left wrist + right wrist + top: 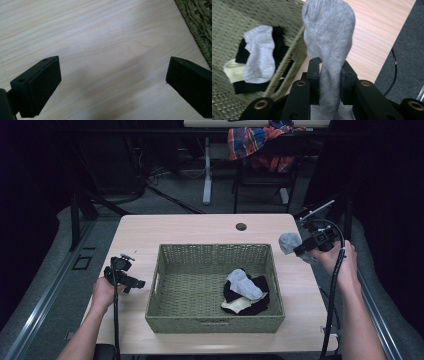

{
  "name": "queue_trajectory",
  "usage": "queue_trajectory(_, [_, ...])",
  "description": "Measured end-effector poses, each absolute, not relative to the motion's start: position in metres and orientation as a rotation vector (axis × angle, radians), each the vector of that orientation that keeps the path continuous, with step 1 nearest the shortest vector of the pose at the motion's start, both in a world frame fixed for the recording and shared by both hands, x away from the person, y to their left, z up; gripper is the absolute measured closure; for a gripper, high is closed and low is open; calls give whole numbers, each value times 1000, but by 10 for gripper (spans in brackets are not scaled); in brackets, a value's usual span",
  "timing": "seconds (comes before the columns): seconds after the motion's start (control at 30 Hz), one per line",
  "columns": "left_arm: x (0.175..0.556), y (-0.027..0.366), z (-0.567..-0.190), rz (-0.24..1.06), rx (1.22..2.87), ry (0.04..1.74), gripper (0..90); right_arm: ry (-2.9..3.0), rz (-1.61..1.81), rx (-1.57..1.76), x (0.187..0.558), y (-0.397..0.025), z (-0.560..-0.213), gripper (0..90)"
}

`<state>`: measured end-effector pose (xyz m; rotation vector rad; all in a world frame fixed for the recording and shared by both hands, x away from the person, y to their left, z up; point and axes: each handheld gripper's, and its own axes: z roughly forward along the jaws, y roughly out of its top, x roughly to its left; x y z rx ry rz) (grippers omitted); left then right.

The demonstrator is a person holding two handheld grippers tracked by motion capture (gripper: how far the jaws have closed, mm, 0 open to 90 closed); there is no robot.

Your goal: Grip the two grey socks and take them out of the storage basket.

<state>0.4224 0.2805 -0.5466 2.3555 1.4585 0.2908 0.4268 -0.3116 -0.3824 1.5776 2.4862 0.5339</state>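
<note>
A woven green basket (165,270) stands in the middle of the light wooden table (200,227). In it lie a grey sock (243,284) (259,53), a black sock (260,285) (278,40) and a cream sock (237,305) (232,71). My right gripper (300,249) (329,75) is shut on another grey sock (289,241) (328,37), held above the table just right of the basket's far right corner. Left of the basket, my left gripper (136,284) (112,82) stands open low over bare wood, nothing between its jaws.
The basket's wicker edge (197,27) shows at the upper right of the left gripper view. A round cable hole (241,226) sits near the table's far edge. Behind the table stands a chair with a plaid cloth (255,142). Dark floor (404,50) lies to the right.
</note>
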Motion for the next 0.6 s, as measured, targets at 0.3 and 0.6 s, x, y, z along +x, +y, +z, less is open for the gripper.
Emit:
queue_trajectory(0.3, [421, 284, -545, 293, 2345, 1471, 0, 2475, 472, 1638, 436, -319, -401, 747])
queue_trajectory(0.6, [420, 285, -544, 298, 2340, 1470, 0, 2487, 448, 1698, 447, -322, -429, 747])
